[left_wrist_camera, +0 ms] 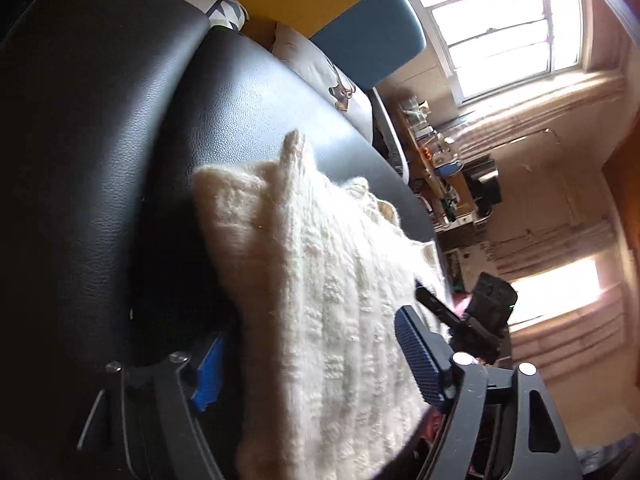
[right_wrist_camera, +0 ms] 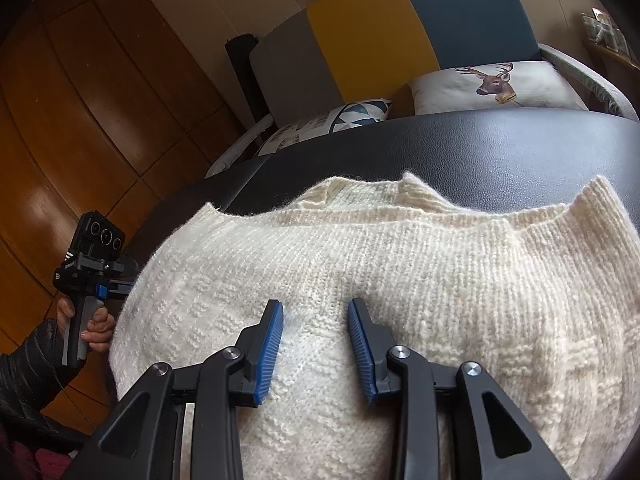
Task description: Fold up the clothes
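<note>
A cream knitted sweater (right_wrist_camera: 400, 280) lies spread on a black leather-look surface (right_wrist_camera: 480, 148), and it fills so much of both views that its lower hem and full outline are cut off. In the right wrist view the right gripper (right_wrist_camera: 316, 352) hovers low over the knit with its blue-padded fingers (right_wrist_camera: 270, 352) apart and nothing between them but the fabric underneath. The left gripper (left_wrist_camera: 308, 364) stands wide open astride one side of the sweater; its near finger (left_wrist_camera: 208, 376) sits in deep shadow beside the cloth, so it is hard to say whether that pad touches the knit. From the right wrist view the same tool shows only as a black body beside the sweater's edge, gripped by a hand (right_wrist_camera: 94, 326) in a dark quilted sleeve (right_wrist_camera: 32, 376), its tips hidden. Behind the surface stand a deer-print cushion (right_wrist_camera: 496, 88), a grey, yellow and teal backrest (right_wrist_camera: 380, 36) and wooden panelling (right_wrist_camera: 80, 120); bright windows (left_wrist_camera: 500, 28) wash out the far wall.
</note>
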`<state>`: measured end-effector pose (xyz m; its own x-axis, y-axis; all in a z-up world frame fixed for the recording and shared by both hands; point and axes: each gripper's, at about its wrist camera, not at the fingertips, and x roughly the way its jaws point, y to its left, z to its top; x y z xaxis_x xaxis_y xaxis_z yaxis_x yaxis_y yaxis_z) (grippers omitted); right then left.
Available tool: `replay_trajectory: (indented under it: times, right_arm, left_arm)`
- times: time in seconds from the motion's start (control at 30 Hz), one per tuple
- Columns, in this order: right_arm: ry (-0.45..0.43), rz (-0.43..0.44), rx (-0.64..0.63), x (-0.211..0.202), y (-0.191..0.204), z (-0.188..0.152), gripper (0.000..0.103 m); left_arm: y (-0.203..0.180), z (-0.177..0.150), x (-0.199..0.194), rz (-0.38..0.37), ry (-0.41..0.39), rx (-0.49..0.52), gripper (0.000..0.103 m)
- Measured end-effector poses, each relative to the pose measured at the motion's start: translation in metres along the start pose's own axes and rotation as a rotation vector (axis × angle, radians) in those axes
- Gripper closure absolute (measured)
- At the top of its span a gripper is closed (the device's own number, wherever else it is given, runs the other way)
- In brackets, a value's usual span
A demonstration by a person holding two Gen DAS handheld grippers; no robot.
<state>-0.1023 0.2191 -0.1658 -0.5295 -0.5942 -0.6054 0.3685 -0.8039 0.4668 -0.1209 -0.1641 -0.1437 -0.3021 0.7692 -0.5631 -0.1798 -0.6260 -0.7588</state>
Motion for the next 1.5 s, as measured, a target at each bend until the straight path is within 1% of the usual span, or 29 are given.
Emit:
replay_trajectory:
  times: [0.03, 0.1, 0.17, 0.2, 0.23, 0.27, 0.37, 0.4, 0.43, 0.47, 0.57, 0.6, 0.63, 0.67, 0.73, 0.77, 0.83, 0.87, 0.9, 0.93, 0.97, 1.0, 1.03, 1.07, 1.13, 1.23, 1.33, 1.43, 1.5]
  right_arm:
    - [-0.001, 0.002, 0.003, 0.0, 0.0, 0.0, 0.069]
    - [-0.004, 0.005, 0.009, -0.001, -0.001, -0.001, 0.069]
    - [-0.006, 0.009, 0.013, -0.001, -0.001, -0.001, 0.069]
    - [-0.006, 0.011, 0.015, -0.001, -0.001, -0.002, 0.069]
    - [-0.007, 0.013, 0.017, -0.002, -0.001, -0.002, 0.069]
    - [-0.008, 0.015, 0.019, -0.002, -0.001, -0.002, 0.069]
    - [-0.012, 0.018, 0.028, -0.002, -0.002, -0.003, 0.069]
    - [-0.014, 0.018, 0.031, -0.002, -0.002, -0.003, 0.069]
    - [-0.015, 0.016, 0.033, -0.003, -0.001, -0.004, 0.069]
    - [-0.017, 0.016, 0.035, -0.003, -0.001, -0.004, 0.069]
    - [-0.019, 0.016, 0.037, -0.003, 0.0, -0.005, 0.069]
    - [-0.02, 0.016, 0.037, -0.003, 0.001, -0.006, 0.069]
    - [-0.02, 0.017, 0.038, -0.003, 0.001, -0.006, 0.069]
    - [-0.021, 0.017, 0.039, -0.003, 0.002, -0.006, 0.069]
    - [-0.022, 0.017, 0.04, -0.004, 0.002, -0.007, 0.069]
    - [-0.022, 0.016, 0.04, -0.004, 0.003, -0.007, 0.069]
    - [-0.022, 0.014, 0.04, -0.004, 0.004, -0.007, 0.069]
    - [-0.022, 0.013, 0.04, -0.003, 0.004, -0.007, 0.069]
    - [-0.021, 0.013, 0.04, -0.003, 0.004, -0.006, 0.069]
    - [-0.021, 0.013, 0.04, -0.003, 0.004, -0.006, 0.069]
    - [-0.021, 0.012, 0.04, -0.002, 0.003, -0.006, 0.069]
    - [-0.021, 0.012, 0.041, -0.002, 0.003, -0.005, 0.069]
    - [-0.021, 0.011, 0.042, -0.002, 0.003, -0.005, 0.069]
    - [-0.022, 0.008, 0.043, -0.002, 0.003, -0.005, 0.069]
    - [0.001, -0.008, 0.033, -0.002, 0.007, -0.002, 0.069]
    - [0.043, -0.034, 0.014, -0.004, 0.013, 0.003, 0.069]
    - [0.085, -0.067, -0.071, -0.024, 0.019, 0.016, 0.069]
    - [0.124, -0.091, -0.112, -0.054, 0.009, 0.025, 0.069]
    - [0.183, -0.109, -0.136, -0.064, 0.001, 0.024, 0.069]
  left_arm:
    - [-0.002, -0.001, 0.001, -0.004, -0.006, 0.011, 0.034]
    - [-0.005, -0.002, 0.004, -0.015, -0.019, 0.031, 0.034]
    - [-0.001, -0.002, 0.006, -0.052, -0.02, 0.006, 0.035]
    - [0.002, -0.001, 0.008, -0.044, -0.009, -0.02, 0.046]
    - [0.006, 0.0, 0.01, -0.035, 0.003, -0.046, 0.077]
    - [0.01, 0.001, 0.012, -0.026, 0.015, -0.073, 0.077]
    - [0.0, 0.002, 0.013, -0.004, 0.001, -0.048, 0.078]
    - [-0.003, 0.002, 0.014, 0.003, -0.004, -0.04, 0.078]
    - [-0.003, 0.004, 0.015, -0.003, 0.008, -0.05, 0.074]
    - [-0.003, 0.007, 0.013, 0.015, 0.007, -0.038, 0.071]
    - [-0.005, 0.011, 0.002, 0.078, -0.008, 0.017, 0.059]
    - [-0.006, 0.01, -0.003, 0.102, -0.021, 0.046, 0.051]
    - [-0.005, 0.008, -0.005, 0.085, -0.015, 0.054, 0.042]
    - [-0.003, 0.006, -0.007, 0.066, -0.009, 0.062, 0.039]
    - [-0.002, 0.005, -0.004, 0.045, -0.008, 0.064, 0.036]
    - [-0.002, 0.006, -0.001, 0.023, 0.0, 0.059, 0.035]
    - [-0.003, 0.009, 0.005, -0.027, 0.01, 0.036, 0.026]
    - [-0.003, 0.011, 0.008, -0.054, 0.012, 0.017, 0.023]
    - [-0.005, 0.013, 0.013, -0.066, 0.024, 0.017, 0.018]
    - [-0.008, 0.016, 0.019, -0.077, 0.037, 0.017, 0.018]
    - [-0.011, 0.017, 0.022, -0.069, 0.045, 0.029, 0.02]
    - [-0.015, 0.015, 0.022, -0.05, 0.042, 0.041, 0.03]
    - [-0.016, 0.015, 0.024, -0.003, 0.046, 0.05, 0.073]
    - [-0.014, 0.013, 0.027, 0.028, 0.061, 0.046, 0.075]
    - [-0.011, 0.007, 0.023, 0.017, 0.025, 0.039, 0.077]
    - [-0.016, 0.004, 0.019, 0.053, 0.008, 0.069, 0.078]
    - [-0.017, 0.008, 0.012, 0.076, 0.006, 0.091, 0.078]
    - [-0.015, 0.012, 0.003, 0.104, -0.001, 0.107, 0.078]
    - [-0.011, 0.014, -0.005, 0.122, -0.01, 0.108, 0.078]
